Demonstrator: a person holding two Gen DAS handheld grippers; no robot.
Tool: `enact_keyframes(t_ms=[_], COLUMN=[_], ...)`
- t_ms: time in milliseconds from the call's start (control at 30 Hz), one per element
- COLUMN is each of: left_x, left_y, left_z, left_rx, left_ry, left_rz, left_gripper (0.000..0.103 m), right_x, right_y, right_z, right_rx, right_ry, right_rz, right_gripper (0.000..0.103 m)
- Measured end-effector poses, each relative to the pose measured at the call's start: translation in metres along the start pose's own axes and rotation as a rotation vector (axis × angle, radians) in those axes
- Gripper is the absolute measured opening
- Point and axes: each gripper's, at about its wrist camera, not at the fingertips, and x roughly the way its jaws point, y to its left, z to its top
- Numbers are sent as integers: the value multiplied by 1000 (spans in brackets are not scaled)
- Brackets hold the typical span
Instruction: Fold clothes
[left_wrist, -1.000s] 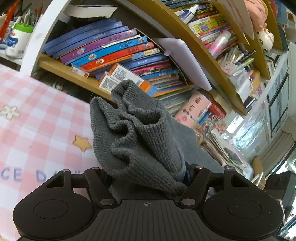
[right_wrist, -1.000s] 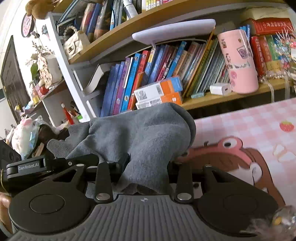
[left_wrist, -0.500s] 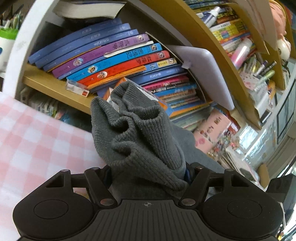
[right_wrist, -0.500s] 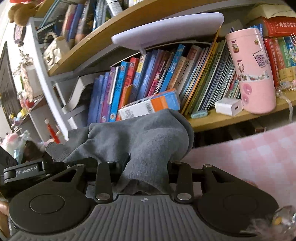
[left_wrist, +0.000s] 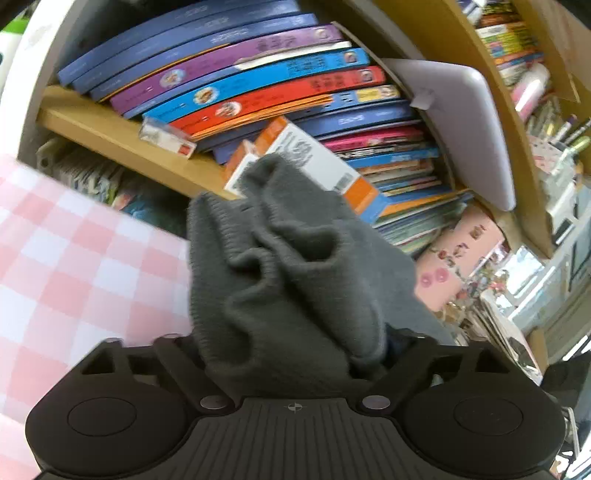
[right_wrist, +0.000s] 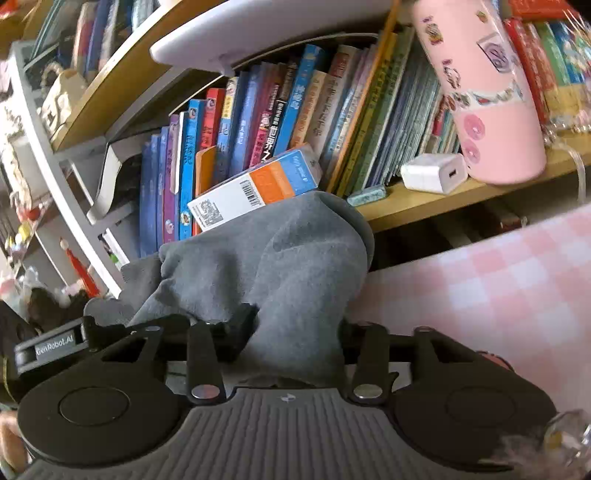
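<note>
Garment pinched in both grippers, lifted in front of the bookshelf

Left gripper (left_wrist: 295, 343): jaws closed on a bunch of dark grey knit garment (left_wrist: 280, 280). Ribbed edge stands up crumpled straight ahead of the fingers, hiding them; more cloth trails off to the tool's right. Pink-and-white checked tablecloth (left_wrist: 74, 266) lies ahead-left and below the tool. Beyond the cloth, a wooden shelf (left_wrist: 110, 136) with a row of leaning books (left_wrist: 258, 85), and an orange-and-white box (left_wrist: 325, 173) right behind the top of the garment. White tablet-like slab (left_wrist: 469, 125) leans among the books, ahead-right. Frame is slightly motion-blurred.

Right gripper (right_wrist: 291, 332): jaws closed on the same garment (right_wrist: 288, 266), which reads lighter grey here. Cloth humps up ahead of the fingers and drapes off to the tool's left, over the other tool's black body (right_wrist: 55, 347) with a "GenRobot.AI" label. Tablecloth (right_wrist: 498, 288) sits ahead-right. Ahead: upright books (right_wrist: 258, 122), the orange-and-white box (right_wrist: 258, 188) just above the cloth hump, a white charger (right_wrist: 436, 173) and a pink cup (right_wrist: 480, 92) on the shelf, ahead-right.

Cannot tell whether any part of the garment touches the table.
</note>
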Motion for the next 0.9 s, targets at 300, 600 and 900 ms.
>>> enact_keyframes(t_ms=[300,600,900], left_x=[-24,-70,-113], left_y=[-3,1,-13], left_z=[-8,-32,-60], left_rx=[68,47,102], left_ry=[-66,-95,-140], left_rz=[50,86,133], left_gripper=[99,99,99], right_x=[-25,-67,-108], right_y=[6,17,56], right_z=[-11,-31,-61], right_rx=[14,64,-39], right_ry=[-45,-66,-25], right_rz=[7,-26,-18], right_gripper=[71,72,76])
